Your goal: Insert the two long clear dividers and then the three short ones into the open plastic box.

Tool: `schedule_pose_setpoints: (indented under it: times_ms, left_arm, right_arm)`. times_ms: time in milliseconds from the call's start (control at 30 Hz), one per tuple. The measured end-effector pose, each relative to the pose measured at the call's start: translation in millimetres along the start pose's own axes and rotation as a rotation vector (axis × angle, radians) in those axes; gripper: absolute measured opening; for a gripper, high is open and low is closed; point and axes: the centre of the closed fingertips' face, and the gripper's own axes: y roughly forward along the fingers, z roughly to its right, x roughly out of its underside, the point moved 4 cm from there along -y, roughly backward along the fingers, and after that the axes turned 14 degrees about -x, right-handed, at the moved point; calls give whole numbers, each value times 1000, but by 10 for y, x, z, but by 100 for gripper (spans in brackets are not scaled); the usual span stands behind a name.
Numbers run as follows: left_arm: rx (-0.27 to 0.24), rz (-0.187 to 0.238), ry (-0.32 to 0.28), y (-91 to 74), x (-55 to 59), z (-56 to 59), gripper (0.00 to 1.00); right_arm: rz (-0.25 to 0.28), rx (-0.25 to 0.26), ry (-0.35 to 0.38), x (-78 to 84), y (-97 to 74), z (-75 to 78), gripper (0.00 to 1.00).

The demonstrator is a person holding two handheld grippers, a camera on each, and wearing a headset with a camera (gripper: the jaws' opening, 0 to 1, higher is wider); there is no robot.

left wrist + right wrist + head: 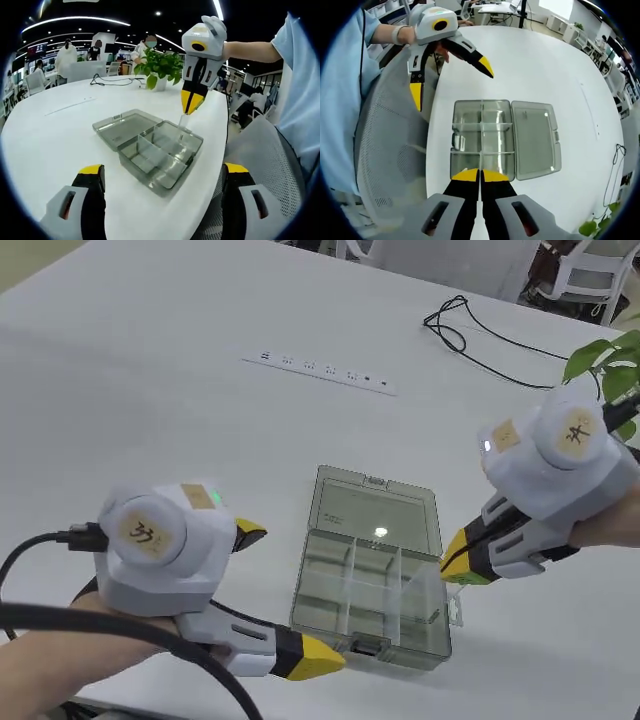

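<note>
Left gripper [285, 595] sits closest, at 7 o'clock in the head view, its yellow-tipped jaws spread wide and holding nothing. A black cable [100, 623] loops from its back. At 2 o'clock from it, mid-table, lies the open plastic box [395, 653], smoky clear, with its lid [375, 502] folded flat toward 12 o'clock. Clear partitions split the tray into compartments; how many pieces are seated I cannot tell.

At 3 o'clock of the box the right gripper [455, 565] hangs tilted down, jaws pinched together on a clear divider [183, 122]. In the left gripper view that divider hangs from the yellow tips, its lower edge at the box's far compartment; whether it touches there I cannot tell.

Farther off on the white table [150, 390], a power strip [325, 370] lies at 12 o'clock. A thin black cord [480, 340] and a potted plant [605, 360] sit toward 1 and 2 o'clock.
</note>
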Motion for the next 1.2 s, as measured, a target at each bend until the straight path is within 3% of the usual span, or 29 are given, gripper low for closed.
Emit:
schedule_pose_setpoints:
  times_ms: [1200]
  left_arm:
    - [16, -3, -12, -1, 31, 1, 93]
  right_arm:
    - [-15, -43, 10, 86, 236, 120, 2]
